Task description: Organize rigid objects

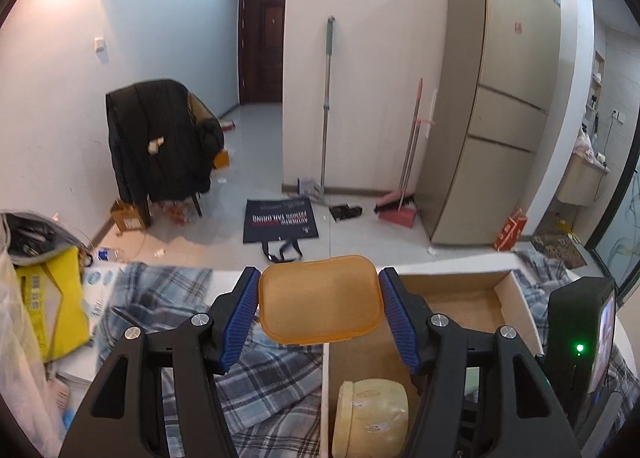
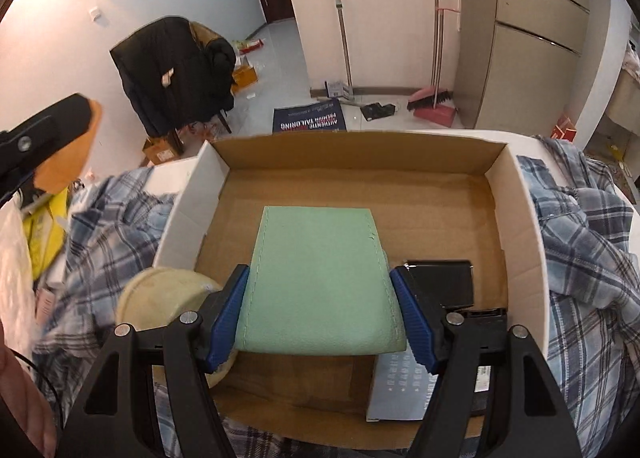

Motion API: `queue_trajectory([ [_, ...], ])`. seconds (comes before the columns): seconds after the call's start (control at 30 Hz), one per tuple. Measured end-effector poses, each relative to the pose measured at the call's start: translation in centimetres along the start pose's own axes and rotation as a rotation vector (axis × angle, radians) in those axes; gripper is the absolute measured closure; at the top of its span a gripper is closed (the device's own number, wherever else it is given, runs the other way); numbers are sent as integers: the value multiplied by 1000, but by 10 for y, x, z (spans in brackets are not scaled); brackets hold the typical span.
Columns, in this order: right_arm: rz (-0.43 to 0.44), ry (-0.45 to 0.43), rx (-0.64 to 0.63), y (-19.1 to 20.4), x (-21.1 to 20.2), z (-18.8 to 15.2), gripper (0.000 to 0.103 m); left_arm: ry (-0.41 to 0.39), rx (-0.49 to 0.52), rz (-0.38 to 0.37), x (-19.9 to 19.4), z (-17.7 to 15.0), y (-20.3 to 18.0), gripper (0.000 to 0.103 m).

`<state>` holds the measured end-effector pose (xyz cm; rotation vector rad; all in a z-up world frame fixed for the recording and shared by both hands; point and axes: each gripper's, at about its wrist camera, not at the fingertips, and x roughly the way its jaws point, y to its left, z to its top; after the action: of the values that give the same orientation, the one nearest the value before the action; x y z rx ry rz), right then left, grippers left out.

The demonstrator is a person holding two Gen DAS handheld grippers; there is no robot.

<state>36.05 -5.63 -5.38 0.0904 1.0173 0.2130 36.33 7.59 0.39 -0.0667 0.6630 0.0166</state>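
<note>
Orange lid [image 1: 318, 300]: clamped in left tool [image 1: 319, 312], angled down over plaid cloth [image 1: 272, 374] beside cardboard box [image 2: 516, 193]
Green case [image 2: 320, 282]: clamped in right tool [image 2: 322, 320], pitched steeply down over box interior
Cream container [image 2: 160, 294]: at box's left edge

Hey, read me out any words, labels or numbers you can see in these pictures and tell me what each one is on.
"AUTHENTIC ... PREMIUM TAILORING", upside down, on the dark bag on the floor; its red middle word is too blurred to read.
White print on the grey sheet in the box: too small to read.
Print on the yellow pack: blurred.
Red mark on the fridge: unreadable.
Label on the small carton by the chair: unreadable.
</note>
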Motion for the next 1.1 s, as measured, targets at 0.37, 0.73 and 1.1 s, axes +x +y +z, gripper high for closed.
queue_trajectory([
  [0.37,89,-3,52,-7,-18,6,21,3,-14,27,12,-8,-16,40],
  [0.73,-116,-118,-24,-34,-68,21,13,-8,2,-5,5,-6,-37,40],
  [1.1,-114,-83,202,-109,-66,30,13,166,147,-37,35,-34,-105,40],
])
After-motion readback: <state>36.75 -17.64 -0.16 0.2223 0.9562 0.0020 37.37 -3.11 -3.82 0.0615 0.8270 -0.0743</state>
